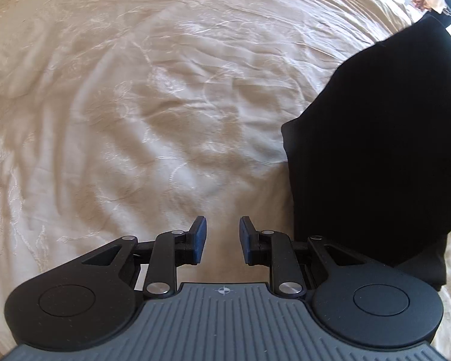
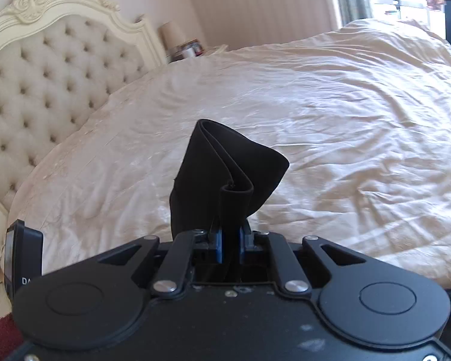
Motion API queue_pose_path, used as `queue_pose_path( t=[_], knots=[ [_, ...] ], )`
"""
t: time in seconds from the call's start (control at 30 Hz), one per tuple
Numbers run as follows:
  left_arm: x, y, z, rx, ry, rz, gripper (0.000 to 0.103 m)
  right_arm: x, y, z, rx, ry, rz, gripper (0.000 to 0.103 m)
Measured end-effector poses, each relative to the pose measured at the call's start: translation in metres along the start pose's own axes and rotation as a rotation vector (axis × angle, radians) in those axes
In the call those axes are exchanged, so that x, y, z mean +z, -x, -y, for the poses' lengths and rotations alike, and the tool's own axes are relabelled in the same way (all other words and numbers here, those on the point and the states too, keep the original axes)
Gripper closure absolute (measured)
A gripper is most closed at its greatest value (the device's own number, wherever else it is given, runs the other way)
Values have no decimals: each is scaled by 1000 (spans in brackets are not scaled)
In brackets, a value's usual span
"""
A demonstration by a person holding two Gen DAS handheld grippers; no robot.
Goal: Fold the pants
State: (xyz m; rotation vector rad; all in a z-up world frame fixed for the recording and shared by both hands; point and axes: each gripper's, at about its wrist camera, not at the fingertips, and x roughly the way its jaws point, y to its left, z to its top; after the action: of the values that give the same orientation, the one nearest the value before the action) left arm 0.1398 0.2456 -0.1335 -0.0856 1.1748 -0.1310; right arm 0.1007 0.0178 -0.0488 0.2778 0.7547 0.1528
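Pinching a folded band of the black pants (image 2: 225, 171), my right gripper (image 2: 230, 240) has its blue pads (image 2: 219, 245) clenched on the fabric, which stands up out of the jaws toward twelve o'clock in layered folds and flares to one o'clock. No second layer or object sits beside it in the grip. My left gripper (image 1: 223, 237) is released, its blue-padded fingers (image 1: 200, 237) apart with only bare cover showing in the gap, holding nothing. From the left wrist view, the bulk of the pants (image 1: 381, 156) lies as a dark mass at three o'clock, just beside the right-hand finger, running up toward one o'clock. Beneath everything spreads the cream, wrinkled bedspread (image 1: 135, 105). In the right wrist view a tufted headboard (image 2: 45, 69) stands at ten o'clock, with a lamp (image 2: 171, 34) near eleven and a bright window (image 2: 406, 3) at one o'clock.
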Motion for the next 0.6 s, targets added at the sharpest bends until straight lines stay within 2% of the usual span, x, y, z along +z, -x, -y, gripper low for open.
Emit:
queue_pose_path(
  t=[0.13, 0.23, 0.33, 0.47, 0.6],
  knots=[
    [-8, -3, 45, -41, -73, -7, 79, -29, 46, 66, -204, -132, 5, 91],
    [-16, -5, 73, -61, -112, -18, 79, -64, 53, 117, -349, -265, -75, 91],
    [-23, -9, 97, -69, -145, -30, 79, -92, 45, 152, -421, -347, -173, 92],
    [-25, -10, 123, -72, -186, -29, 79, -106, 40, 166, -392, -359, -213, 92],
    [-24, -7, 145, -100, -217, 5, 77, -96, 50, 159, -333, -255, -144, 92]
  ],
)
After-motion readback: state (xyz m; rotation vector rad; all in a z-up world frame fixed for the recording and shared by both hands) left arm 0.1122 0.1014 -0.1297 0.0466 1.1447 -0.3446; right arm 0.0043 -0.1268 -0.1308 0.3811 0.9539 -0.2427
